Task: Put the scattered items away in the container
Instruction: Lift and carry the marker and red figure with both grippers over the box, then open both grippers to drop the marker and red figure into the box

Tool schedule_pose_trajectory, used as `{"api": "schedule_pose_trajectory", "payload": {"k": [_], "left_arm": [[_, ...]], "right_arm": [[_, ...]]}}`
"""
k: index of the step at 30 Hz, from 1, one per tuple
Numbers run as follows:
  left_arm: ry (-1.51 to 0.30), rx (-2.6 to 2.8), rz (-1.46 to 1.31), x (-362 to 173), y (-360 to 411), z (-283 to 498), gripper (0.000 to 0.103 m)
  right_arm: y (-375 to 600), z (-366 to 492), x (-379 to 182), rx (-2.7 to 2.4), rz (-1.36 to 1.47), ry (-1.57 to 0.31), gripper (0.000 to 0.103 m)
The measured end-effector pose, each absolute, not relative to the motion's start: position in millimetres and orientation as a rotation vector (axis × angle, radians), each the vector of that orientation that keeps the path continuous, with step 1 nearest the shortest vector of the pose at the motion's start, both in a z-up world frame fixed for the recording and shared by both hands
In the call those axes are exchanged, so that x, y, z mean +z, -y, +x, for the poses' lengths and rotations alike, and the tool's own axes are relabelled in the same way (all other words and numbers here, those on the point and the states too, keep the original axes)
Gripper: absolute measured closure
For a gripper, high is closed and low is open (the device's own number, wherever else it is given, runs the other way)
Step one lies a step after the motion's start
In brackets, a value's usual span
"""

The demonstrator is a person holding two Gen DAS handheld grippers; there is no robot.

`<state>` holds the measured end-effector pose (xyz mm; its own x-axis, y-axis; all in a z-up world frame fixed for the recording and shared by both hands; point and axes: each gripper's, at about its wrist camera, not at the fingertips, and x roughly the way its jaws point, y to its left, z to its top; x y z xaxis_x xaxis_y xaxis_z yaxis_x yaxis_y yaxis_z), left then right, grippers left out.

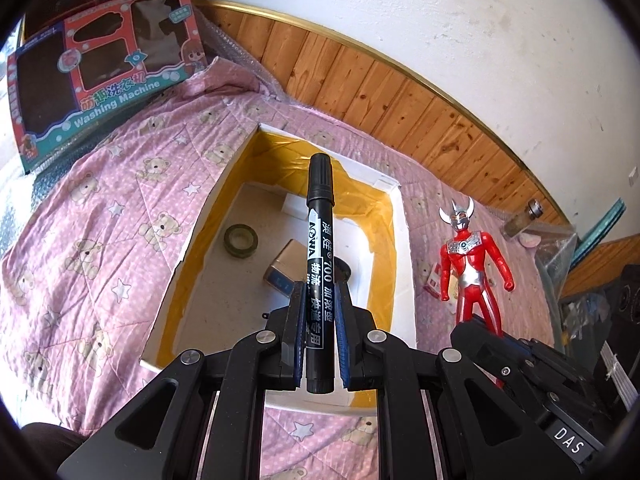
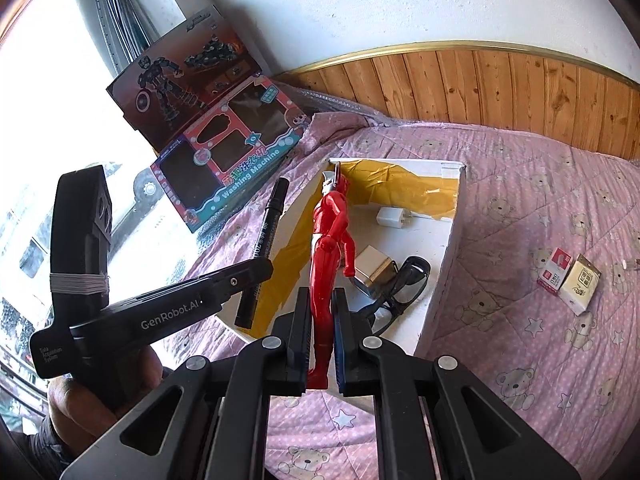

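My left gripper (image 1: 320,292) is shut on a black marker pen (image 1: 319,240) and holds it upright above the white box with yellow lining (image 1: 400,240). My right gripper (image 2: 322,296) is shut on the legs of a red and silver hero figure (image 2: 332,248), held over the near edge of the same box (image 2: 448,256). The figure also shows in the left wrist view (image 1: 470,264), with the right gripper's body (image 1: 532,364) below it. The marker shows in the right wrist view (image 2: 264,240). In the box lie a tape roll (image 1: 240,241), a small metallic box (image 1: 286,270), a white charger (image 2: 394,217) and dark glasses (image 2: 404,284).
The box rests on a pink quilt with bears (image 2: 520,208). Two small packets (image 2: 568,280) lie on the quilt to the right. Toy cartons (image 2: 228,168) lean at the far left by the window. A wooden wall panel (image 2: 500,84) runs behind. A small jar (image 1: 524,220) lies near a plastic bag.
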<state>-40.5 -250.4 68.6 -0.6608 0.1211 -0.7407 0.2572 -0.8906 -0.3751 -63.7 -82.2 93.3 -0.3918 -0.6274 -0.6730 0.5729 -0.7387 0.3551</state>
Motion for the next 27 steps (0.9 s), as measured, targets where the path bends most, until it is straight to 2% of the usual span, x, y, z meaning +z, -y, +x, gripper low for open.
{"api": "schedule_pose_trajectory", "payload": {"k": [15,27], "left_arm": [[-0.712,-2.687,1.288,68,280,-87,0.089],[-0.719,-2.612,1.468,28,278,-83,0.089]], "right_arm": [[107,-114,88,-2.143,1.118,0.063,0.093],[127,-164,72,-2.103,1.183,0.034,0.093]]}}
